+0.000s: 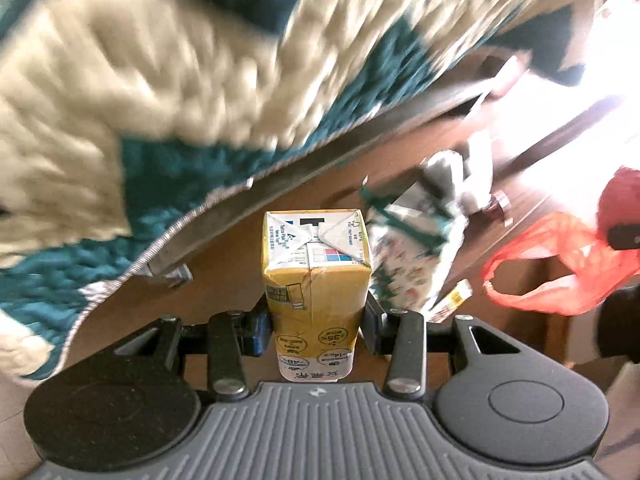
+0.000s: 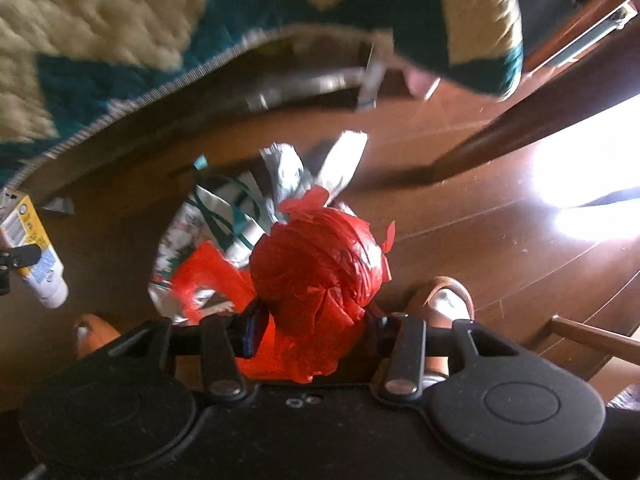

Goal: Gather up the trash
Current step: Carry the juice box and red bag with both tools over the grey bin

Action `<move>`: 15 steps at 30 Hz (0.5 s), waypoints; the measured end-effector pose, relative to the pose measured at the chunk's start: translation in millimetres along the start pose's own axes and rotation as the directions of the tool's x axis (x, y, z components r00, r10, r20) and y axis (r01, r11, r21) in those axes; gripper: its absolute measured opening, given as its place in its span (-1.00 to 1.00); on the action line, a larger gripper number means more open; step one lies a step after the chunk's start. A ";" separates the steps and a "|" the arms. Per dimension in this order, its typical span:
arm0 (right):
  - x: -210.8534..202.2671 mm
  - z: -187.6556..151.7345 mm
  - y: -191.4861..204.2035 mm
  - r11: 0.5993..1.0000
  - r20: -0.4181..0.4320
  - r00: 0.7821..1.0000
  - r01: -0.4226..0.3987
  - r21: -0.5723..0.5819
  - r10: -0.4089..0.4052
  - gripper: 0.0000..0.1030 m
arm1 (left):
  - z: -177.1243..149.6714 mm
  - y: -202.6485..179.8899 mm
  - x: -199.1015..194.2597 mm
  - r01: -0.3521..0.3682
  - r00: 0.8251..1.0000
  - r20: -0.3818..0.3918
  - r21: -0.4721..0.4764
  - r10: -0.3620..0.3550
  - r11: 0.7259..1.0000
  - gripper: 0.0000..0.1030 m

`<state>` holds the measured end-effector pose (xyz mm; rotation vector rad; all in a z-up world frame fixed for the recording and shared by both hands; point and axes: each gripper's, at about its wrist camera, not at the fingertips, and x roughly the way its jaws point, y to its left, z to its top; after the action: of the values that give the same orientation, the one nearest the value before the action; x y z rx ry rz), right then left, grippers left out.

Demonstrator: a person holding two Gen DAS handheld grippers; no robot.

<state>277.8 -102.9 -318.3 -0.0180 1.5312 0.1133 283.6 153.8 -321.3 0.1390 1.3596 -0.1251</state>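
Two pieces of trash held at once, both clear of the wooden floor [image 2: 460, 184]. Left gripper [image 1: 317, 326] clamped on a yellow drink carton [image 1: 316, 280], pads squeezing its sides near the lower end, folded top pointing away at twelve o'clock. Right gripper [image 2: 312, 320] closed around a crumpled red plastic bag [image 2: 320, 264], a loose handle loop trailing toward eight o'clock. Below the bag, at about eleven o'clock in the right wrist view, a patterned paper bag [image 2: 208, 220] gaping open with silvery wrappers inside: probably the collecting bag. Best to carry each piece squarely above that mouth before letting go, keeping the carton upright and the squeeze gentle to avoid crushing. Worth watching the trailing red loop for snagging. Teal and cream rug [image 1: 120, 80] at ten o'clock.
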 end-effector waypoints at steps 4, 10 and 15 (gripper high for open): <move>-57.6 -12.4 -5.1 0.998 0.096 0.994 -0.046 -0.049 0.050 -0.11 | 3.5 -16.8 -61.3 0.028 0.996 0.084 -0.015 -0.027 0.999 -0.18; -155.0 -36.0 -21.3 0.989 0.244 0.962 -0.091 -0.120 0.119 -0.11 | 6.3 -52.9 -148.3 0.057 0.975 0.214 0.000 -0.056 0.998 -0.18; -241.2 -60.2 -46.0 0.981 0.396 0.903 -0.106 -0.164 0.163 -0.11 | 7.2 -87.2 -224.2 0.033 0.933 0.357 0.020 -0.039 0.999 -0.18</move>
<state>213.3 -168.8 -82.9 0.0017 1.1009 0.3155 229.8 68.6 -102.7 0.0972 0.9970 -0.1818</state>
